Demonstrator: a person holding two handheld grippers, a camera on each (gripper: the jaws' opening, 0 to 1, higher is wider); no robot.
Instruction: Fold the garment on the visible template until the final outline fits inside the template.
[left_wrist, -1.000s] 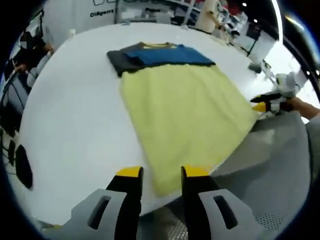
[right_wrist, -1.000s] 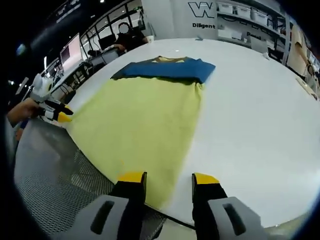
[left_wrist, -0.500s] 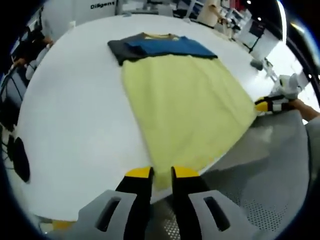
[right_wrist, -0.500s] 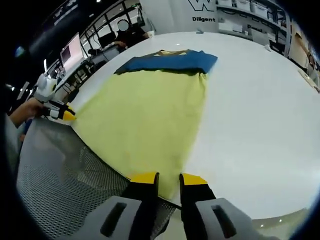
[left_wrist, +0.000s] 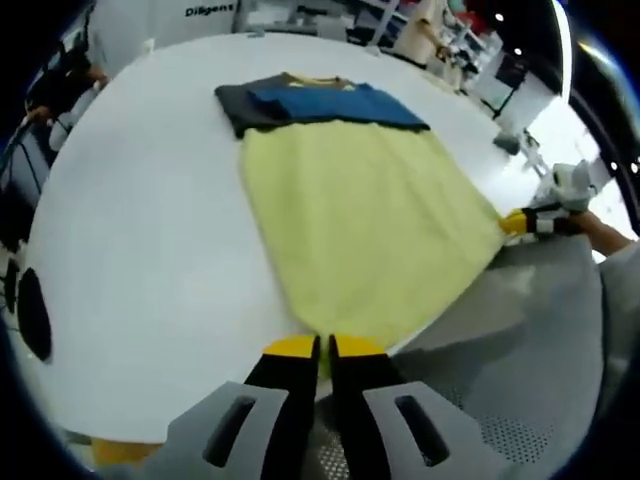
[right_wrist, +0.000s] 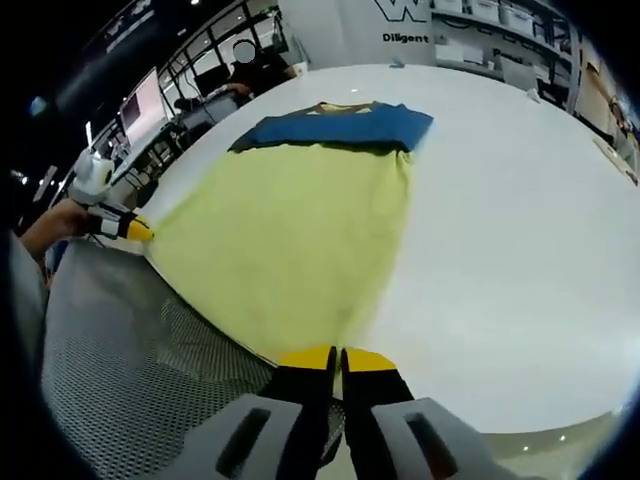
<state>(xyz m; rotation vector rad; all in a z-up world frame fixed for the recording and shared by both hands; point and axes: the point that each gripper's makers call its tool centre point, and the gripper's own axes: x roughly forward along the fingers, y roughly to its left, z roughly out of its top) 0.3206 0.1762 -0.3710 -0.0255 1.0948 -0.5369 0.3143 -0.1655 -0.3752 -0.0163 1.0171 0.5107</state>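
Note:
A yellow garment (left_wrist: 365, 220) with a blue and dark top band (left_wrist: 320, 100) lies flat on the white round table (left_wrist: 140, 230), its hem at the near edge. My left gripper (left_wrist: 322, 347) is shut on the hem's left corner. In the right gripper view the same yellow garment (right_wrist: 290, 235) stretches away to its blue band (right_wrist: 340, 128), and my right gripper (right_wrist: 335, 355) is shut on the hem's right corner. Each gripper shows in the other's view: the right gripper (left_wrist: 520, 222) at the far corner, the left gripper (right_wrist: 128, 228) likewise.
A grey mesh chair seat (right_wrist: 130, 380) sits below the table's near edge. A person's hand (left_wrist: 600, 228) holds the far gripper. Desks, monitors and a seated person (right_wrist: 250, 70) stand beyond the table. Bare white tabletop (right_wrist: 520, 220) flanks the garment.
Both grippers went from open to shut on the hem corners at the table's near edge. The garment stays flat.

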